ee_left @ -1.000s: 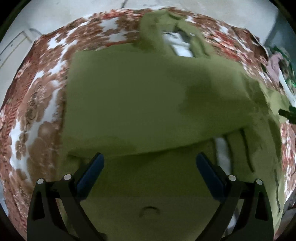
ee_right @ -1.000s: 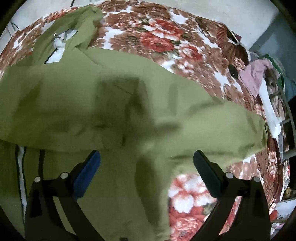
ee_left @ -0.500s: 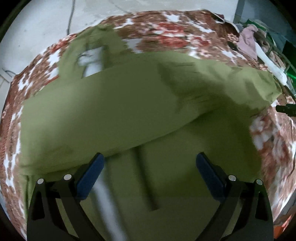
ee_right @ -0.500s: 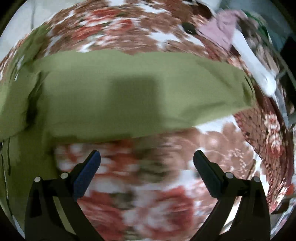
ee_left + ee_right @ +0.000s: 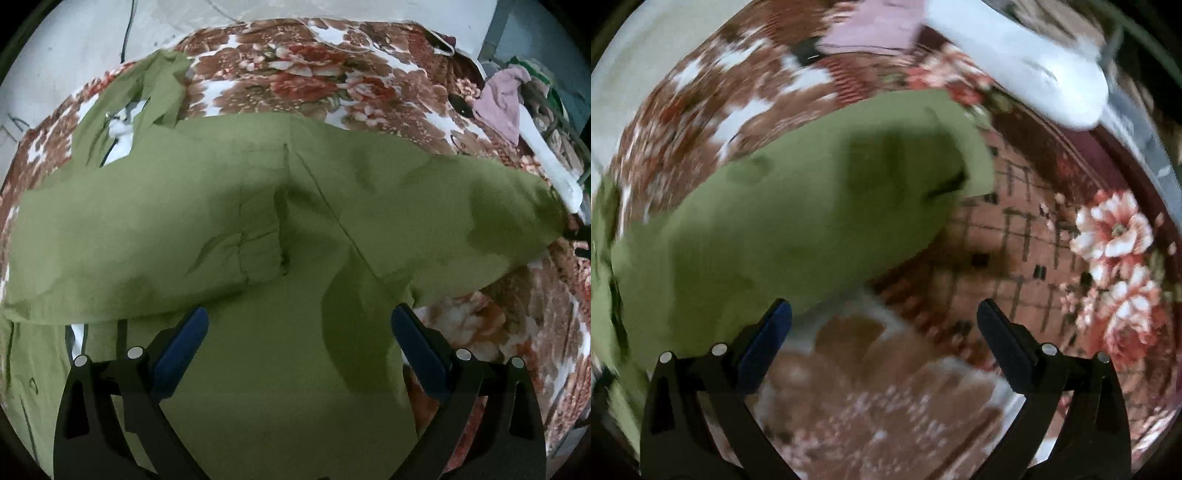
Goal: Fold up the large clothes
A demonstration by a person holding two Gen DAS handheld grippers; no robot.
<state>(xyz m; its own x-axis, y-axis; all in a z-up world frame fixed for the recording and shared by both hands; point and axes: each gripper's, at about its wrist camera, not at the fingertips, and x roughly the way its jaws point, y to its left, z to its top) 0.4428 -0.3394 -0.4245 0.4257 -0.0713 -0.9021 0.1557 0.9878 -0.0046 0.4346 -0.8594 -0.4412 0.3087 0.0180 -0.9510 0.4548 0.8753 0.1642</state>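
Observation:
A large olive-green garment lies spread on a floral bedspread, with one side folded over its body and a sleeve stretched out to the right. My left gripper is open and empty above the garment's lower part. My right gripper is open and empty above the bedspread, just right of the sleeve's end. The right wrist view is blurred by motion.
A pink cloth and a white cloth lie at the bed's right edge; they also show in the right wrist view, the pink cloth and the white cloth. A pale wall is behind the bed.
Both grippers have swung to the right. The left view now shows the whole sleeve, and the right gripper has moved off the garment to the sleeve's end.

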